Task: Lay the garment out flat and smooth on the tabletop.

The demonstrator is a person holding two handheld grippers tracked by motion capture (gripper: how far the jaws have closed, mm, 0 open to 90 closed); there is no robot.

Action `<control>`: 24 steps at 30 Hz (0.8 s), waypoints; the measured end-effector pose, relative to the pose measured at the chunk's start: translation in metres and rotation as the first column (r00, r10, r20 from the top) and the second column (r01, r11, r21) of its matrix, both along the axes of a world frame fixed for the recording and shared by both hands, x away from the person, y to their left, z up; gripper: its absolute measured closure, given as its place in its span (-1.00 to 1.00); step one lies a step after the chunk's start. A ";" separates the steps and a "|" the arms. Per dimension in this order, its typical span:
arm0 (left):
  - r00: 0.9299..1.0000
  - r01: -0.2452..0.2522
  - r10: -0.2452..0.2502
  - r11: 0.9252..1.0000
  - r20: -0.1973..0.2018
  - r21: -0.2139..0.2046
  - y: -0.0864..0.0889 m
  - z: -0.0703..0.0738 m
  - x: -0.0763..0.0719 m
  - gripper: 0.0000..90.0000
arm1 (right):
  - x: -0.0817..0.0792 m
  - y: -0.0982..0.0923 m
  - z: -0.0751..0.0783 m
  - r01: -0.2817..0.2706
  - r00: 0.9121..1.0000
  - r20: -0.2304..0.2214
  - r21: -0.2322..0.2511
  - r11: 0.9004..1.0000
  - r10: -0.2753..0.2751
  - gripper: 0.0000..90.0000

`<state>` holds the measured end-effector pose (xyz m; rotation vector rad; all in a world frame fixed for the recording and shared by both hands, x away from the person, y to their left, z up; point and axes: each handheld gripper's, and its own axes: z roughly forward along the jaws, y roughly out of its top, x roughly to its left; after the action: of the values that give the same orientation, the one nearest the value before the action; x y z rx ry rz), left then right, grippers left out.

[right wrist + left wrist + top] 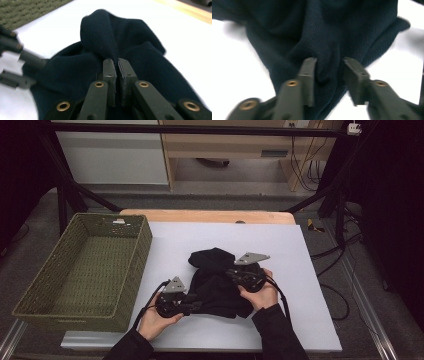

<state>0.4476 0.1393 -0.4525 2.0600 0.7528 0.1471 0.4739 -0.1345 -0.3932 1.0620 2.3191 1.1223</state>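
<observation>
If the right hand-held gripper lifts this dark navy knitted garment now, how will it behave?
The dark navy knitted garment will probably droop: it lies crumpled in soft folds. The right hand-held gripper pinches one thin fold, so the rest likely trails and drags on the white table cover. The ribbed knit looks unlikely to slip.

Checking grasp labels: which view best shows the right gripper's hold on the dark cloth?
Right gripper view: the right gripper pinches a raised fold of the dark cloth. High view shows the gripper small on the cloth. Left gripper view shows only cloth.

A green woven basket [82,270] sits at the left edge of the white table [300,270]
</observation>
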 end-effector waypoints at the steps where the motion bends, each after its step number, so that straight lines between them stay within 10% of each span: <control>1: 1.000 -0.012 0.012 1.000 0.010 -0.010 0.002 0.002 0.001 0.02 | -0.005 -0.007 0.004 0.007 1.000 0.005 0.003 1.000 -0.007 0.89; 9: 0.994 -0.108 0.109 0.994 0.030 -0.017 0.012 0.003 0.011 -0.66 | -0.040 -0.060 -0.001 0.046 0.999 0.007 0.023 0.999 -0.046 0.89; 19: 0.989 -0.144 0.142 0.989 -0.046 -0.040 0.012 -0.010 0.033 -0.43 | -0.043 -0.083 -0.038 0.071 0.994 -0.084 0.036 0.997 -0.067 0.84; 24: 0.992 -0.091 0.093 0.995 -0.079 0.039 0.001 -0.023 0.036 -0.10 | -0.048 -0.072 -0.027 0.031 1.000 -0.004 0.057 0.998 -0.031 0.15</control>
<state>0.4835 0.1403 -0.4759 2.0759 0.9017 0.1301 0.4264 -0.2068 -0.4198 1.1165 2.2778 1.1820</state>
